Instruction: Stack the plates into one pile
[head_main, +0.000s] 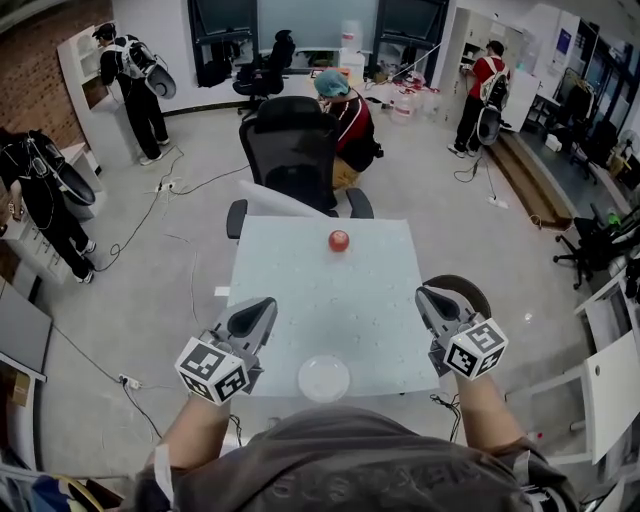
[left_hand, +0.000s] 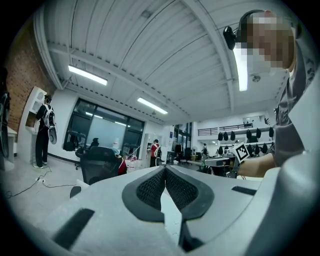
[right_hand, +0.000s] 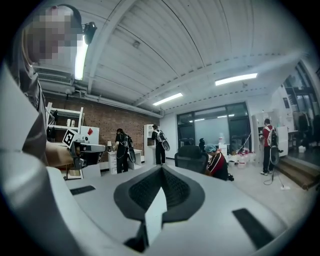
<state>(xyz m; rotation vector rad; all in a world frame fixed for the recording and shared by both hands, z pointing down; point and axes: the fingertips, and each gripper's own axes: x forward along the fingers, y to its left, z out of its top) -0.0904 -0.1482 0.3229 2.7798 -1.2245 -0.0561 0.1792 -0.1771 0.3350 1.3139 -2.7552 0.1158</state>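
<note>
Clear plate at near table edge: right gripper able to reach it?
Likely yes: only bare table between the right gripper and the clear plate; its shut jaws must open first.

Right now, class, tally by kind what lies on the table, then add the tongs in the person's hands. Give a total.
Red ball: 1
Clear plate: 1 seen; whether it is a pile cannot be told
Tongs: 2, the left tongs and the right tongs
Total: 4

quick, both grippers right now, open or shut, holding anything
left gripper: shut, holding nothing
right gripper: shut, holding nothing
</note>
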